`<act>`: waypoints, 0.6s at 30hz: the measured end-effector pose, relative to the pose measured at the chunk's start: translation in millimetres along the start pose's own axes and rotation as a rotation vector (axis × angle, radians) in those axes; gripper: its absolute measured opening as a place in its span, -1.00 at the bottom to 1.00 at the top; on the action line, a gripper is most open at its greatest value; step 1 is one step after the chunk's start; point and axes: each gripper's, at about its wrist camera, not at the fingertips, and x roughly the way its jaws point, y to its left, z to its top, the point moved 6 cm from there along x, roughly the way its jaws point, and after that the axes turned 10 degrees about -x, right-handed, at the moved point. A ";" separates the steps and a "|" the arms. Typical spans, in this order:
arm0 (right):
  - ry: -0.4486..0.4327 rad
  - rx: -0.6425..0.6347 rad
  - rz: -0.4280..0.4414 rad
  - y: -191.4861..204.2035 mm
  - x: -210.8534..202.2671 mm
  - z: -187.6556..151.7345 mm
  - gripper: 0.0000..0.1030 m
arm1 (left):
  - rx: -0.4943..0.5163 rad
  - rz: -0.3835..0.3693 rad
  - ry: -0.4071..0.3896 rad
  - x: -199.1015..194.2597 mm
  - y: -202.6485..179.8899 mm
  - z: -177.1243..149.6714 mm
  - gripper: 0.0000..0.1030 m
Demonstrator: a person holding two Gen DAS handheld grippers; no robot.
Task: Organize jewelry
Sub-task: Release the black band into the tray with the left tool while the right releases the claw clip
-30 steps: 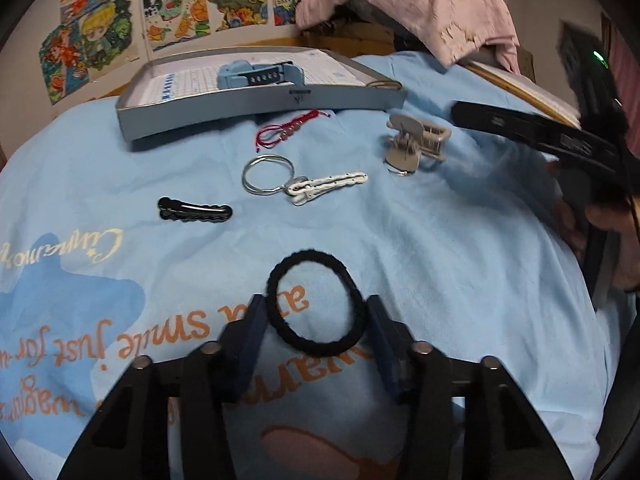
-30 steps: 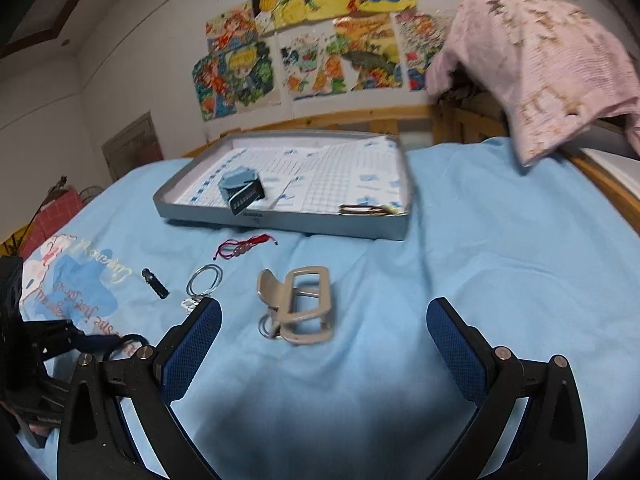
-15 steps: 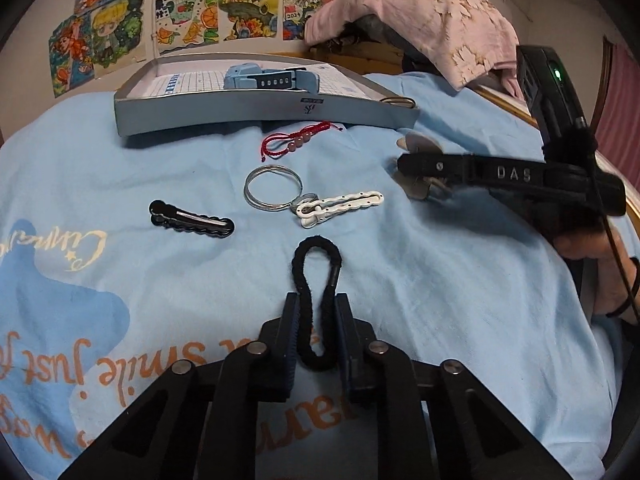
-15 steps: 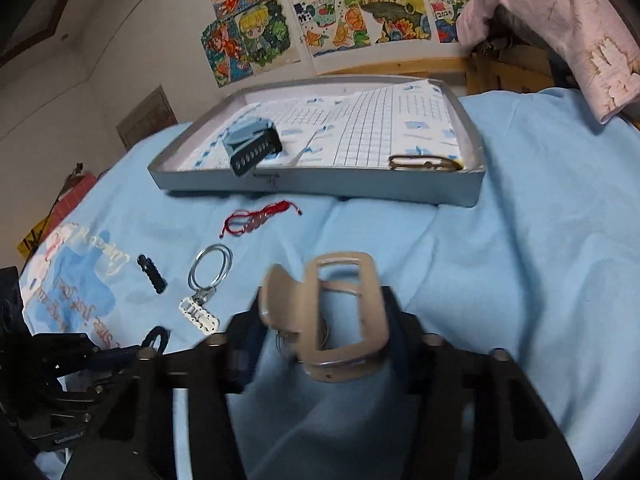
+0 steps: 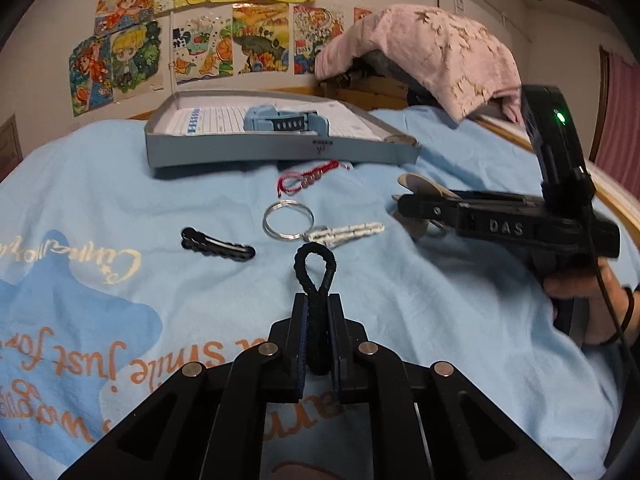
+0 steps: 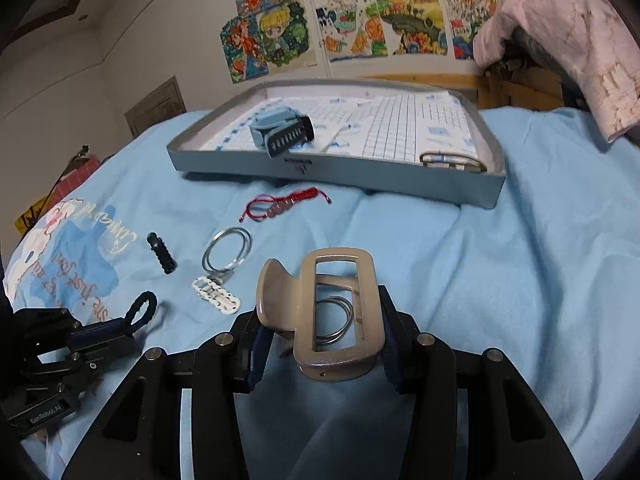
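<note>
While both tools grip, the scene reads near to far as follows.

Left gripper (image 5: 318, 334): its jaws have just been closing and now pinch a black fabric hair tie (image 5: 316, 276), squeezed flat between the pads so that a narrow loop sticks out ahead of the fingertips, over the light blue printed bedsheet (image 5: 420, 300).
Right gripper (image 6: 320, 344): its jaws have closed in and are clamped on a beige plastic claw hair clip (image 6: 336, 312), one pad on each side; thin metal rings show through the clip's open frame. A hand (image 5: 592, 300) holds this tool's handle in the left wrist view.
Just beyond, on the sheet: a black wavy hair clip (image 5: 218, 244), and a silver wire ring (image 5: 288, 218) joined to a white perforated snap clip (image 5: 346, 232).
Farther on: a red cord bracelet with beads (image 5: 308, 178), lying just in front of the tray.
Tray: a shallow grey rectangular tray (image 6: 340, 168) lined with grid-printed paper, holding a blue and black comb-like clip (image 6: 282, 134) and a small looped metal piece (image 6: 452, 159) in its right front corner.
Background: colourful cartoon posters (image 6: 340, 28) on the wall, and a pink cloth (image 5: 432, 48) draped at the right.
</note>
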 end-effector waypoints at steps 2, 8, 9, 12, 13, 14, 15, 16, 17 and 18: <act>-0.024 -0.006 -0.007 1.9 -8.9 2.7 -0.18 | -0.024 -0.011 -0.021 -5.6 1.6 7.8 -0.83; -0.095 -0.005 -0.020 3.9 -30.1 21.9 -0.18 | -0.065 0.005 -0.076 -15.2 4.0 48.7 -0.89; -0.106 0.005 -0.024 2.4 -29.9 28.2 -0.18 | -0.068 0.020 -0.075 -13.1 4.7 55.9 -0.89; -0.157 0.036 -0.027 -8.3 -29.5 58.0 -0.18 | -0.075 0.051 -0.079 -4.8 7.7 93.7 -0.89; -0.178 0.052 -0.027 -11.9 -29.6 67.1 -0.18 | -0.075 0.057 -0.088 -4.5 8.6 101.8 -0.89; -0.202 0.070 -0.025 -16.5 -29.0 78.5 -0.18 | -0.079 0.066 -0.103 0.3 10.0 119.8 -0.89; -0.224 0.081 -0.030 -21.3 -27.6 89.5 -0.18 | -0.085 0.074 -0.113 4.8 11.7 131.6 -0.89; -0.239 0.084 -0.039 -23.5 -24.4 96.7 -0.18 | -0.090 0.080 -0.117 8.2 12.7 137.4 -0.89; -0.253 0.081 -0.050 -27.9 -21.5 104.6 -0.18 | -0.096 0.091 -0.119 15.7 14.9 146.8 -0.89; -0.263 0.077 -0.065 -32.6 -17.3 110.8 -0.18 | -0.104 0.106 -0.120 25.9 17.9 157.0 -0.89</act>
